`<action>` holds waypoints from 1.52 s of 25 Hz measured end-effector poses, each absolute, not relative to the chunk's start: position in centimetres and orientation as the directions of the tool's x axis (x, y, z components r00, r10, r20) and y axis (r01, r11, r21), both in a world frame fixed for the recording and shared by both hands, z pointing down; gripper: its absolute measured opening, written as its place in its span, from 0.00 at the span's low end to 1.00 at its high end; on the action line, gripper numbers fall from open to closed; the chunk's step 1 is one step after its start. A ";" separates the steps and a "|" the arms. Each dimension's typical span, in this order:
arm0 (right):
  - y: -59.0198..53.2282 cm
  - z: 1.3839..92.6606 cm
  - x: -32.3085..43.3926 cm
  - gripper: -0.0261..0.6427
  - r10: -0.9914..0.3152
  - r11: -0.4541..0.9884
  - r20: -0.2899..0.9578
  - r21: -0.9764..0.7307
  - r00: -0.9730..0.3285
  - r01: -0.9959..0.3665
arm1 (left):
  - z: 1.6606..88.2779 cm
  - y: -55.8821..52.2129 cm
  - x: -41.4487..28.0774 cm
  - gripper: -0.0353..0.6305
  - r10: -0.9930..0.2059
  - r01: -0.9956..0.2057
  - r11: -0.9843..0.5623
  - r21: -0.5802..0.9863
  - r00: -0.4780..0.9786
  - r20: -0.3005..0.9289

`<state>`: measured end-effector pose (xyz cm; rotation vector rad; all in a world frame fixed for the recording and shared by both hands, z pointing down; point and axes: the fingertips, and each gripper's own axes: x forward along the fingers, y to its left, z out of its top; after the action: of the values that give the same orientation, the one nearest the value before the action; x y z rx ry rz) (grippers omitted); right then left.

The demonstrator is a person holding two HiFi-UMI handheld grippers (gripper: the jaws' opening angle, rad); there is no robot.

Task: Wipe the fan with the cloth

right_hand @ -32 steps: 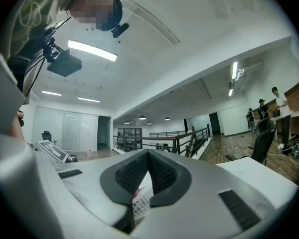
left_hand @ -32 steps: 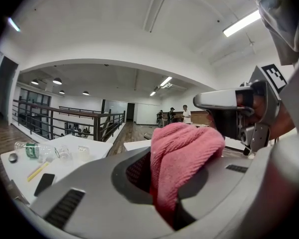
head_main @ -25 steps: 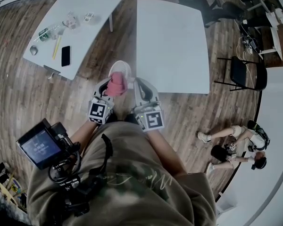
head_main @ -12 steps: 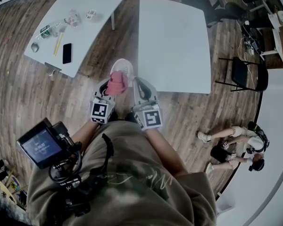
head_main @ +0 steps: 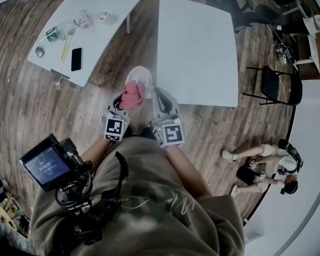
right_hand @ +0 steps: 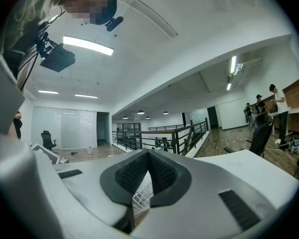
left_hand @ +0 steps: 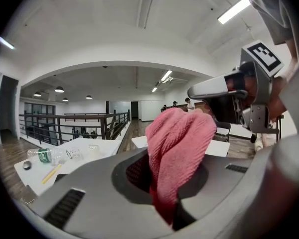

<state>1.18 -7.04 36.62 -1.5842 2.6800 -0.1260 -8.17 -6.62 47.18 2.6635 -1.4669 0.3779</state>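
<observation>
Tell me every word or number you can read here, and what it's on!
Nothing here can be read for sure.
Shirt: curly pale writing, too faint to read.
Small screen: tiny lines, too small to read.
Bottle: green label, too blurred to read.
Marker cubes: black-and-white patterns, not words.

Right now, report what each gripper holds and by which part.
Left gripper: the pink cloth, clamped by its lower end, the rest bunched above the jaws. Right gripper: the white fan, pinched by its grille.
</observation>
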 end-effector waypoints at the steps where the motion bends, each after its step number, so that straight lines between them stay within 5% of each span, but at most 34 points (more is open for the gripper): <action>1: -7.0 36.7 1.2 0.06 -0.875 0.481 0.020 -0.080 -0.484 -0.873 | 47.4 -6.5 -8.2 0.14 -0.820 -0.840 -0.541 -0.052 0.512 0.254; 38: -5.5 37.9 1.6 0.06 -0.880 0.468 0.057 -0.070 -0.472 -0.881 | 51.8 -5.5 -9.5 0.14 -0.801 -0.848 -0.528 -0.051 0.477 0.360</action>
<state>1.60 -5.54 37.89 -1.6205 2.7027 -0.1401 -9.51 -5.48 51.76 2.5822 -1.4503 0.5195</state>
